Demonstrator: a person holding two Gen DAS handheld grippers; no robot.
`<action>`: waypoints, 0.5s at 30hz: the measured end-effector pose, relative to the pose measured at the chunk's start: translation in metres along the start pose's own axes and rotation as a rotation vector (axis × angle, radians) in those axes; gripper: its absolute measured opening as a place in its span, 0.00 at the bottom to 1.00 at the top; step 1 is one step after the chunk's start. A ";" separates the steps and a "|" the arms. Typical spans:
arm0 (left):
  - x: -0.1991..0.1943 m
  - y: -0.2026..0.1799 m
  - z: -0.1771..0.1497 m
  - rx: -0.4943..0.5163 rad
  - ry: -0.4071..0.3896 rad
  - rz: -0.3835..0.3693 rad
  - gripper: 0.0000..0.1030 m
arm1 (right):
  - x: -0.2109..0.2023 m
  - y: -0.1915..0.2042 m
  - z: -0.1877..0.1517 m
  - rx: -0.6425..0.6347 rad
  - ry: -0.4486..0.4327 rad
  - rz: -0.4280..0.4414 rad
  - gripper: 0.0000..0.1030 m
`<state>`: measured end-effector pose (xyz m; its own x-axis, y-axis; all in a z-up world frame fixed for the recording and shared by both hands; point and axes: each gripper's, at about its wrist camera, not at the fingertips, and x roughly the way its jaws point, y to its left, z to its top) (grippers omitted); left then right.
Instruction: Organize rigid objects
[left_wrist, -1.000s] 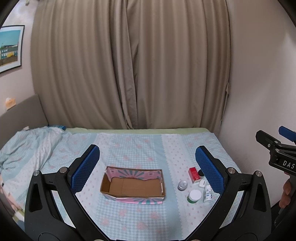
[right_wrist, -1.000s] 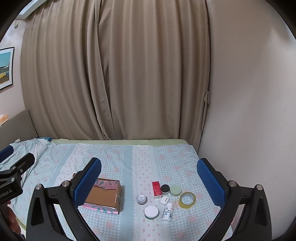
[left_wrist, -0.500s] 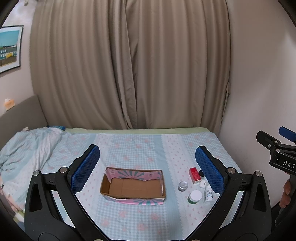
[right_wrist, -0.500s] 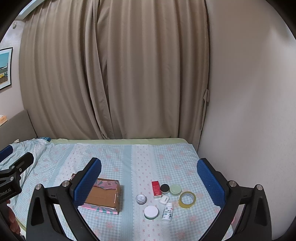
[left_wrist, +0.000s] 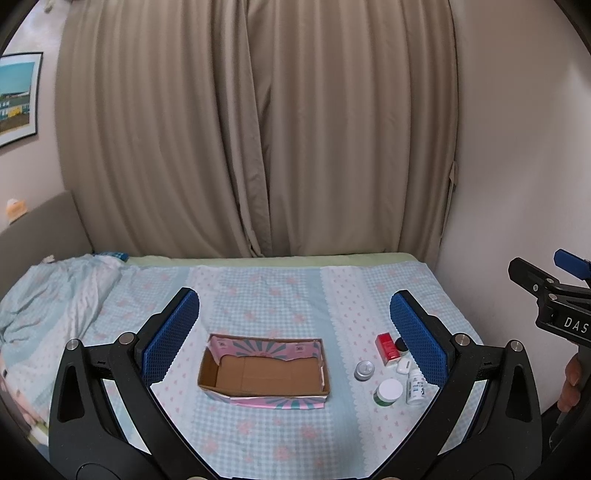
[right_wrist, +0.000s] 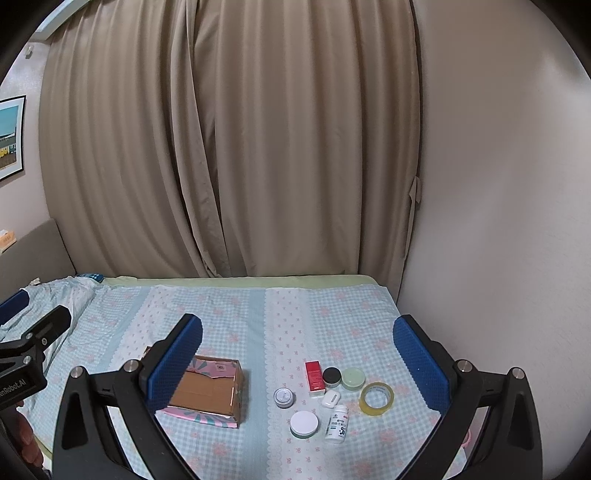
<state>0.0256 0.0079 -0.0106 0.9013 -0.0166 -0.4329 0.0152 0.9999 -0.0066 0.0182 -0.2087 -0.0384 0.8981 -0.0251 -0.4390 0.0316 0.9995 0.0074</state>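
Note:
An open cardboard box (left_wrist: 264, 376) with pink patterned sides lies on the bed; it also shows in the right wrist view (right_wrist: 207, 391). To its right lies a cluster: a red box (right_wrist: 314, 376), a black-lidded jar (right_wrist: 331, 376), a green jar (right_wrist: 353, 378), a tape roll (right_wrist: 376, 398), a silver tin (right_wrist: 283, 397), a white-lidded jar (right_wrist: 304, 423), a white bottle (right_wrist: 338, 424) and a small white case (right_wrist: 330, 398). My left gripper (left_wrist: 293, 336) is open and empty above the box. My right gripper (right_wrist: 295, 354) is open and empty above the cluster.
The bed has a light blue checked sheet (left_wrist: 258, 295). A rumpled blanket (left_wrist: 44, 295) lies at the left. Beige curtains (left_wrist: 258, 129) hang behind the bed. A wall (right_wrist: 498, 221) borders the bed on the right.
Both views have shifted slightly; the box and objects sit a little lower and nearer. Both grippers stay open.

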 end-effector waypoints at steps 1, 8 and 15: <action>0.000 0.000 0.001 0.001 0.001 -0.001 1.00 | -0.001 0.000 0.000 0.001 0.000 0.001 1.00; 0.000 -0.001 0.003 0.009 0.010 -0.006 1.00 | 0.001 -0.002 0.003 0.003 0.004 0.001 1.00; -0.002 -0.005 0.006 0.016 0.016 -0.009 1.00 | 0.001 -0.006 0.004 0.010 0.009 0.003 1.00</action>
<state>0.0263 0.0033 -0.0039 0.8942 -0.0259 -0.4469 0.0307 0.9995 0.0035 0.0212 -0.2146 -0.0352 0.8944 -0.0218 -0.4468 0.0333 0.9993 0.0179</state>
